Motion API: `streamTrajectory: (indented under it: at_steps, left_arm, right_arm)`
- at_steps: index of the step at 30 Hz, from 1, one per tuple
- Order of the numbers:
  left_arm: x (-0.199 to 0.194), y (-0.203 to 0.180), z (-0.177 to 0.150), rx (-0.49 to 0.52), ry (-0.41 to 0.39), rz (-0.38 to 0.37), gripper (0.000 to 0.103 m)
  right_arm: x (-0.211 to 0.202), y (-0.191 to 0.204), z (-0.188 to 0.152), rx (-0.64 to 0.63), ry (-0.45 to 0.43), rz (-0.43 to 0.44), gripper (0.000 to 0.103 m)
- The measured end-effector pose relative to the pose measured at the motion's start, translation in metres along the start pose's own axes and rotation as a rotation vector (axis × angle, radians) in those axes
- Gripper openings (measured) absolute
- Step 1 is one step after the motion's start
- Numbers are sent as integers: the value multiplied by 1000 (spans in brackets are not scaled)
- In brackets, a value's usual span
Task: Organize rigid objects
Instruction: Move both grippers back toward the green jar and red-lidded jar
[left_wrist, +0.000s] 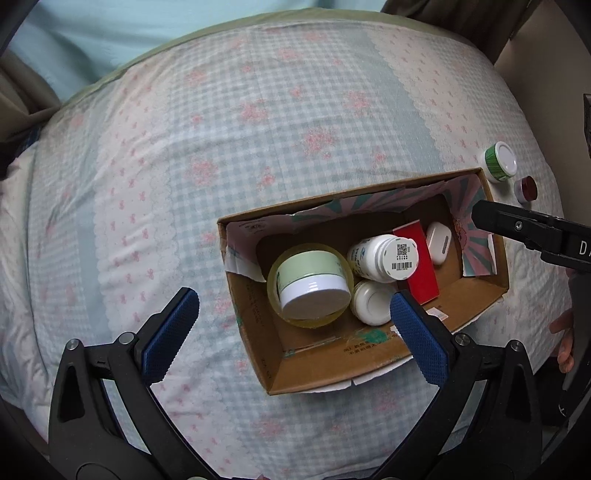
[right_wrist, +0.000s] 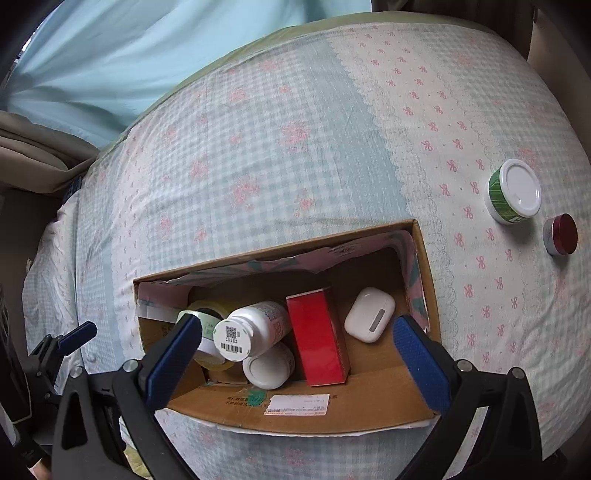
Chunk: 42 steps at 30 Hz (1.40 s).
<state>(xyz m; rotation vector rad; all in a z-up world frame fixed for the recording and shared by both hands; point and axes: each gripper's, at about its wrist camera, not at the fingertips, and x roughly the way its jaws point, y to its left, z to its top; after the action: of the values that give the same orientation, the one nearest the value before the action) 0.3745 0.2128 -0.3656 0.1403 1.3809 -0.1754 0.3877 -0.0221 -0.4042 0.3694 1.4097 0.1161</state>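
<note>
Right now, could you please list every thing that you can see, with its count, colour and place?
cardboard box: one, brown, open, on the bed cover
tape roll: one, yellowish clear, left part of the box
green jar: one, pale green with white lid, on its side inside the tape roll
white bottles: two, white, middle of the box, one lying over the other
red box: one, red, right of the bottles
earbud case: one, white, right end of the box
green tub: one, green with white lid, on the cover right of the box
red-capped jar: one, red and silver, beside the green tub
bed cover: one, blue check with pink flowers
left gripper: one, black, blue pads, jaws open
right gripper: one, black, blue pads, jaws open
</note>
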Motion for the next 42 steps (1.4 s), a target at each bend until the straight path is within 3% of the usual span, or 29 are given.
streamTrajectory:
  at_steps: [13, 21, 30, 39, 42]
  left_arm:
    - [-96, -8, -83, -27, -152, -22, 103]
    - [-126, -56, -100, 36, -202, -104, 103]
    - [-136, -144, -74, 103, -236, -135, 103]
    - [-100, -243, -14, 114, -198, -121, 103]
    - [-79, -274, 10, 160, -170, -70, 103]
  right_arm:
    - [-99, 25, -72, -67, -160, -12, 103]
    - [-158, 14, -118, -85, -262, -91, 103]
    - [-210, -56, -133, -46, -364, -173, 103]
    - [-217, -162, -95, -19, -329, -209, 103]
    - [-209, -191, -75, -31, -305, -232, 103]
